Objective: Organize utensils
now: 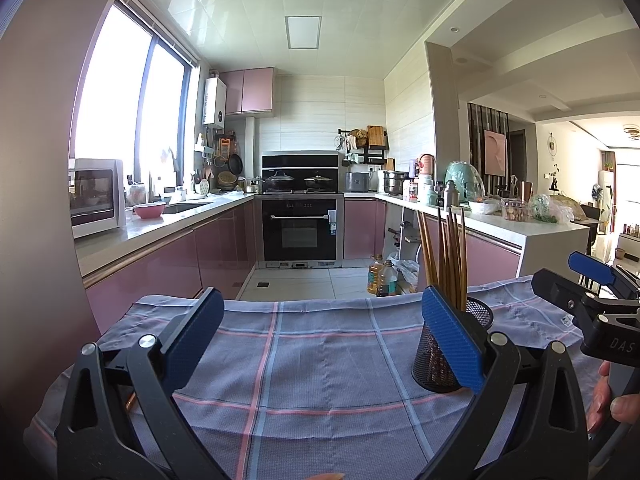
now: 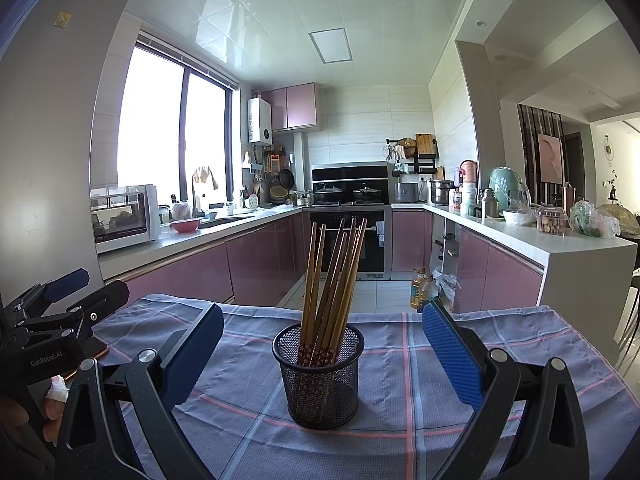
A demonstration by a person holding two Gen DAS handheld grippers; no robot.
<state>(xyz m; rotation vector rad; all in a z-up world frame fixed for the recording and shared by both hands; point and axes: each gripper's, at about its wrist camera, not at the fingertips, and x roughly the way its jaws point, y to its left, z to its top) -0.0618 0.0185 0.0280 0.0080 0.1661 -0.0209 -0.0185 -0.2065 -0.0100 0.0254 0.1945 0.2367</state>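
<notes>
A black mesh holder [image 2: 320, 380] stands upright on a blue-grey checked cloth [image 2: 412, 408], with several brown chopsticks [image 2: 332, 272] leaning in it. My right gripper [image 2: 324, 312] is open, its blue pads either side of the holder and short of it, touching nothing. In the left wrist view the holder [image 1: 478, 314] sits half hidden behind the right-hand pad [image 1: 448, 336] of my left gripper [image 1: 320, 312], which is open and empty over bare cloth [image 1: 320, 360]. The chopsticks [image 1: 444, 252] rise above that pad. Each gripper shows in the other's view, the right gripper [image 1: 580, 280] and the left gripper [image 2: 80, 288].
A copper-coloured edge [image 2: 96, 351] lies on the cloth under the left gripper; what it is cannot be told. Beyond the table's far edge are oil bottles [image 2: 422, 288] on the floor, pink cabinets and an oven [image 1: 302, 228]. Counters run down both sides.
</notes>
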